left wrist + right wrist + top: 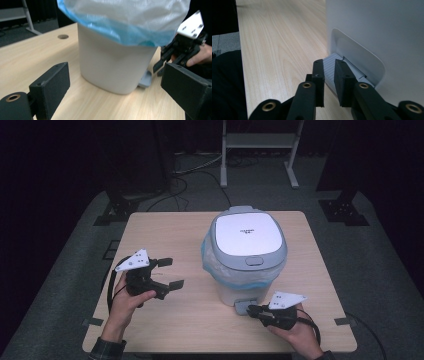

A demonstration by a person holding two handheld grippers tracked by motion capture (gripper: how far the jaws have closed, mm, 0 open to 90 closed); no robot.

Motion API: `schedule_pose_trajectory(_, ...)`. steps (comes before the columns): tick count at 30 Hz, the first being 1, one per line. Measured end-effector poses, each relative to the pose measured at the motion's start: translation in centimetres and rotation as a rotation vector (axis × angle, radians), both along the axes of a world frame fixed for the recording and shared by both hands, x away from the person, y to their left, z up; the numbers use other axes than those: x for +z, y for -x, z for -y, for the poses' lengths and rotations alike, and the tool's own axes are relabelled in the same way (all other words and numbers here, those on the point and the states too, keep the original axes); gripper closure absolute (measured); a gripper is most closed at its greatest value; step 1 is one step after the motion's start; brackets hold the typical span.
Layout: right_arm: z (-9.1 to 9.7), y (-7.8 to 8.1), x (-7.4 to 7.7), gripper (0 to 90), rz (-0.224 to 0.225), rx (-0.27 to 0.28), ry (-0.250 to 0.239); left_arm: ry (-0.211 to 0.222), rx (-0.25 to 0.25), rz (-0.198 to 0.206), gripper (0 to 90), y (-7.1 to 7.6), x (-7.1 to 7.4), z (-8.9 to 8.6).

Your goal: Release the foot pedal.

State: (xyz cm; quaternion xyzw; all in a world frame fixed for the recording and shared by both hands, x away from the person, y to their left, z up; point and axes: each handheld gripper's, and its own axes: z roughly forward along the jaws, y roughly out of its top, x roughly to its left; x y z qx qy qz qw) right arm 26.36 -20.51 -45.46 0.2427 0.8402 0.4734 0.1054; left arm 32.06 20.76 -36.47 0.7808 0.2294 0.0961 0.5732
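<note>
A white pedal bin [235,290] with a grey-rimmed shut lid [247,234] stands mid-table, and a blue-and-white bag [212,262] hangs over its rim. Its grey pedal [242,307] faces the near edge. My left gripper [173,272] hovers left of the bin, jaws wide open and empty. In the left gripper view the bin [110,67] and bag [125,17] stand ahead of the left gripper [116,75]. My right gripper [251,310] sits at the pedal. In the right gripper view its jaws [329,67] stand a narrow gap apart just over the ribbed pedal [331,58], gripping nothing.
The wooden table [165,230] has bare room left of and behind the bin, with a cable hole [63,36] near its far edge. A metal stand [260,140] and cables [195,170] are on the carpet beyond. The right gripper [160,67] shows beside the pedal [146,79].
</note>
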Motion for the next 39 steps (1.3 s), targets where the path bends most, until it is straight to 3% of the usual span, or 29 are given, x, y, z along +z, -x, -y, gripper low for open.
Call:
schedule_pose_trajectory(6,1.0,0.4,0.0,73.5,0.001,-0.016,0.0,-0.041,0.028,-0.033,7.2,0.8,-1.8,-0.8)
schedule_pose_trajectory(22,4.3,0.3,0.0,64.4,-0.005,-0.116,-0.014,-0.064,0.096,-0.089,7.2,2.9,-4.5,-3.4)
schedule_pose_trajectory(27,5.5,0.2,-0.1,58.1,-0.002,-0.165,-0.011,-0.108,0.125,-0.1,7.1,3.6,-5.4,-3.6)
schedule_pose_trajectory(30,6.4,0.1,-0.3,53.8,0.006,-0.201,0.003,-0.139,0.125,-0.104,1.7,3.9,-5.9,-3.5)
schedule_pose_trajectory(39,8.6,-0.4,-0.8,43.1,0.003,-0.294,0.028,-0.255,0.185,-0.12,1.7,4.5,-7.7,-3.4)
